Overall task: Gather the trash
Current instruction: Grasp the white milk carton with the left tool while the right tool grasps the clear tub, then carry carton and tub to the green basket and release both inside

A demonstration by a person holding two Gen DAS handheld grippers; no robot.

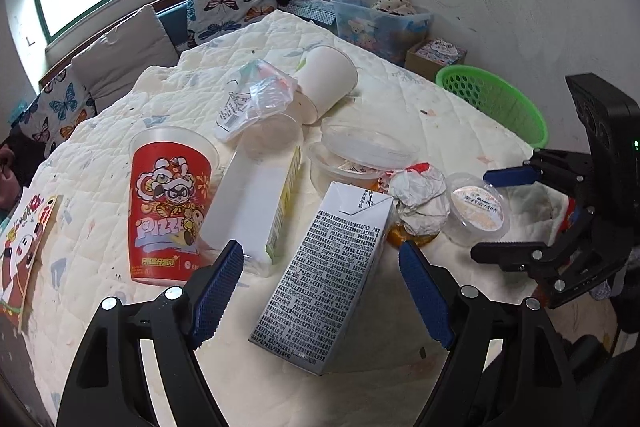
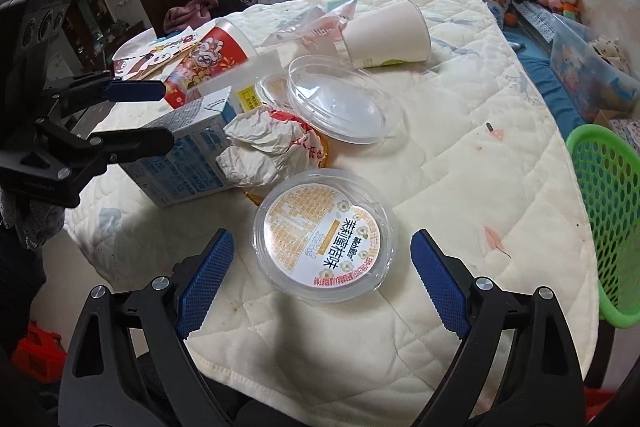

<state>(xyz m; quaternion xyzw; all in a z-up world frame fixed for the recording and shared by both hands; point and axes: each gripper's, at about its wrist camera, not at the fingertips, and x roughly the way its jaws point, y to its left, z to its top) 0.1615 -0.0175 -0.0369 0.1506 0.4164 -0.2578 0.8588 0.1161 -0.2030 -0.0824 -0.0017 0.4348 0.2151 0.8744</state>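
While both grippers gape empty, left gripper frames carton, right gripper round tub.

A quilted cloth cover, matt and stitched, drapes the table. The milk carton is smooth printed card. The red cup is glossy plastic, the white cup matt paper. The round tub and lid are clear shiny plastic. The wrapper is crumpled paper. The basket is perforated green plastic.
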